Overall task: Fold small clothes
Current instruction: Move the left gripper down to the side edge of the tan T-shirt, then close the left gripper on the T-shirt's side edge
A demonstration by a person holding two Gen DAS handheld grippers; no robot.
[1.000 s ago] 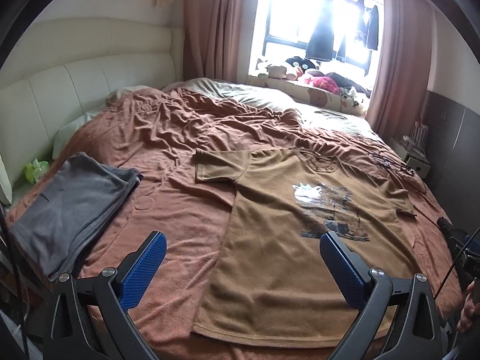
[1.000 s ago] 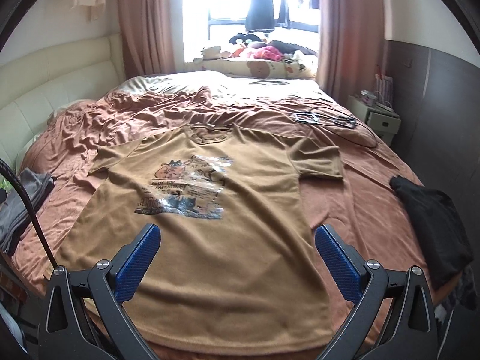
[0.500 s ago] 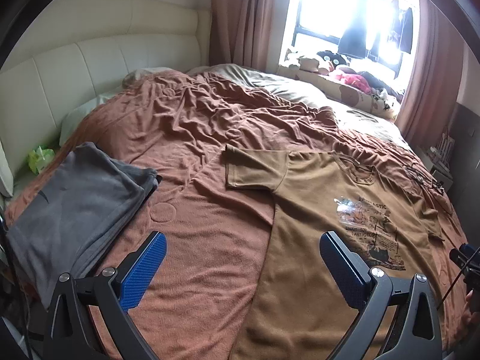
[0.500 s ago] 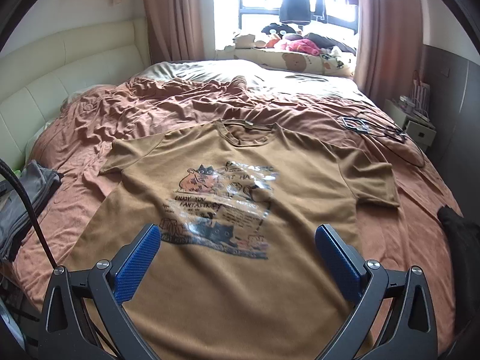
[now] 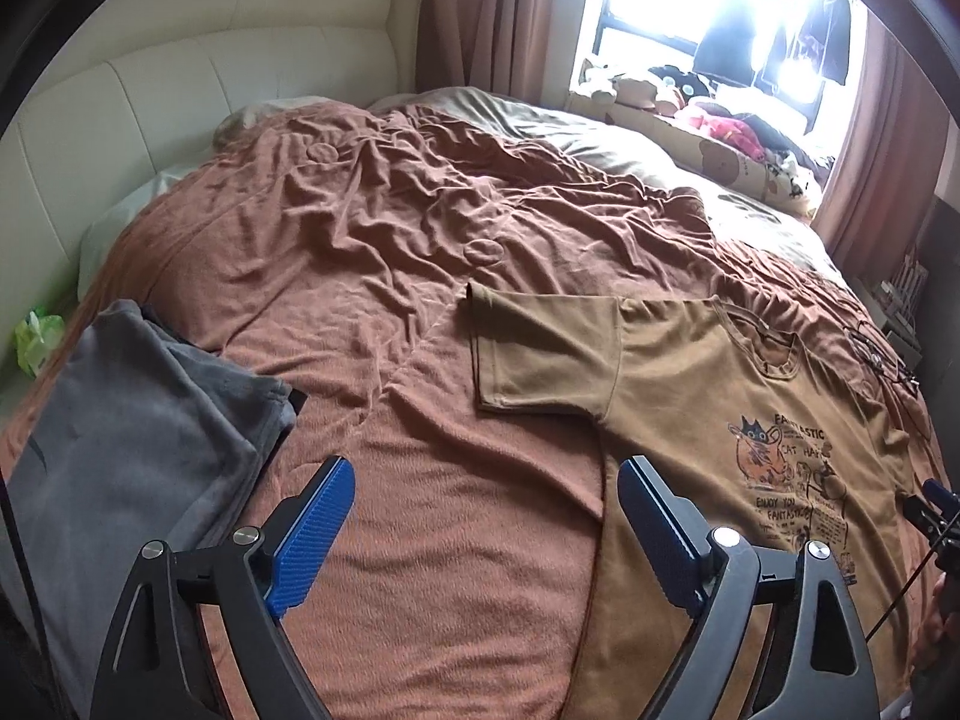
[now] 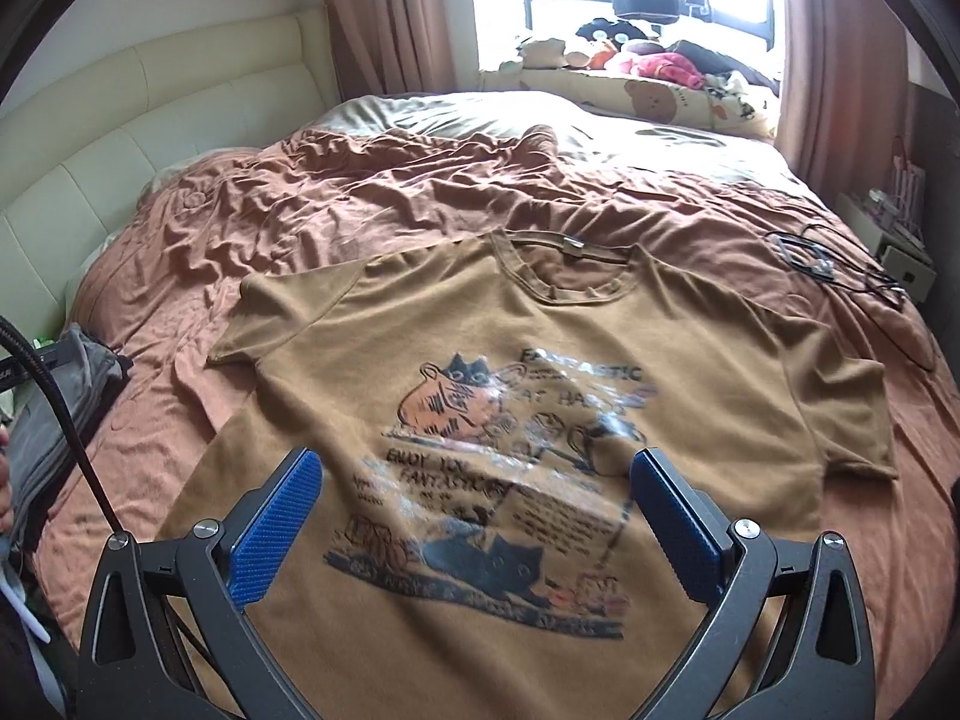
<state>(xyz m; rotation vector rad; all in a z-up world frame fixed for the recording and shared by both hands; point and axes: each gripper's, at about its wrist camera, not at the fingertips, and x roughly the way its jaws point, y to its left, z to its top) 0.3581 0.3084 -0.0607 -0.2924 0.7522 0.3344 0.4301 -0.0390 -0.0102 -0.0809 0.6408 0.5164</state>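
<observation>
A tan T-shirt (image 6: 600, 330) with a cat print lies flat, face up, on the rust-brown bedspread (image 6: 336, 204), collar toward the window. In the left wrist view the same T-shirt (image 5: 708, 396) fills the right side, its near sleeve spread out. My left gripper (image 5: 486, 531) hovers over the bedspread beside the shirt's left edge; its jaws are closing and nothing is between them. My right gripper (image 6: 480, 516) hangs open above the printed chest, holding nothing. Its tip (image 5: 927, 507) shows at the right edge of the left wrist view.
A folded grey garment (image 5: 120, 450) lies at the bed's left edge, with a green packet (image 5: 39, 342) beyond it. Eyeglasses and a cable (image 6: 840, 267) rest on the bed's right side. A cream headboard (image 5: 180, 90) is on the left; plush toys (image 6: 630, 60) line the window sill.
Both grippers have moved forward over the bed toward the shirt's upper half. The left view swung left, off the shirt onto the bedspread, and its jaws have narrowed a little.
</observation>
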